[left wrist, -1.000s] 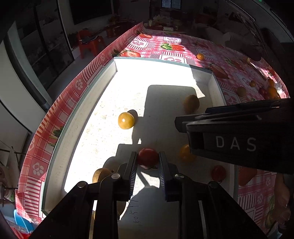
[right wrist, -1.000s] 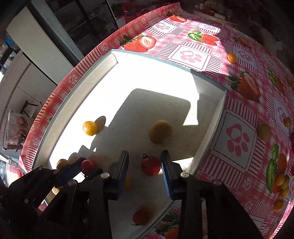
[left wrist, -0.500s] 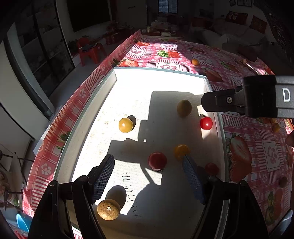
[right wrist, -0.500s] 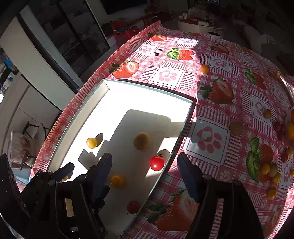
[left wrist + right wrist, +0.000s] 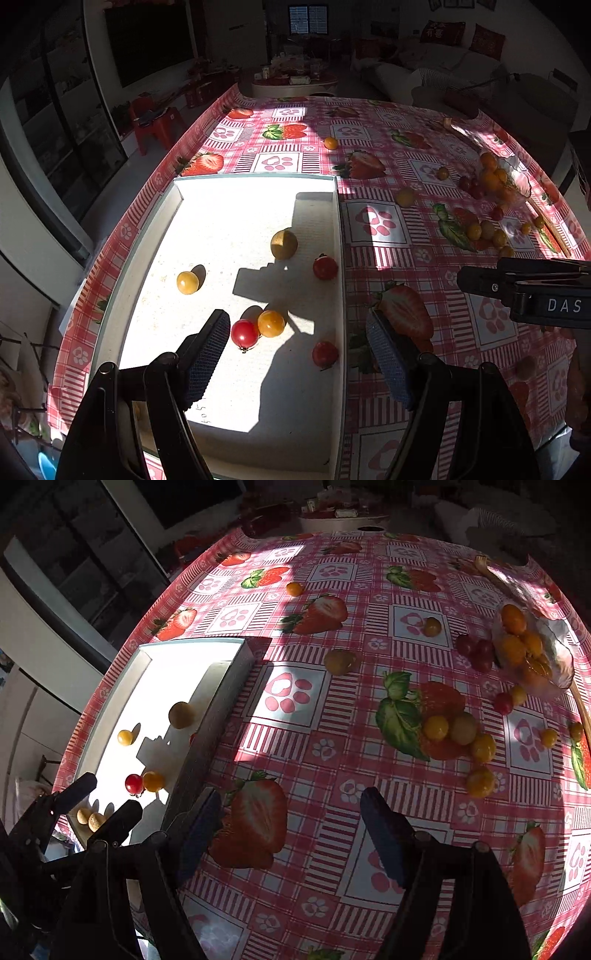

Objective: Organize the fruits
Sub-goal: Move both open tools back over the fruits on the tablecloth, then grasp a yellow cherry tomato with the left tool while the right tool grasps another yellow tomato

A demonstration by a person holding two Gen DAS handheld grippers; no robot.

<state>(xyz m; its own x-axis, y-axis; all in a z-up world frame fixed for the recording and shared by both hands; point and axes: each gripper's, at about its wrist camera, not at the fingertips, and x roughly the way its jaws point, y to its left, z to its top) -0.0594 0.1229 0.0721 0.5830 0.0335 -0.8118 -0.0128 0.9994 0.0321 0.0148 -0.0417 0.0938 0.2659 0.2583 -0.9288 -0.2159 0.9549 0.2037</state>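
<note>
Both hand-held grippers, left point(image 5: 295, 354) and right point(image 5: 288, 834), have pulled back wide and empty, six fruits in the white tray point(image 5: 258, 177), many cherry tomatoes point(image 5: 436, 727) left on the table point(image 5: 332, 746).

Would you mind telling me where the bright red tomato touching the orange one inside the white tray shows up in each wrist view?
Left wrist: the red tomato sits low and centre-left, just beyond the left finger, touching the orange tomato.
Right wrist: the same red tomato is at the far left, small, inside the white tray.
Shared landmark: the orange tomato pressed against its right side.
</note>
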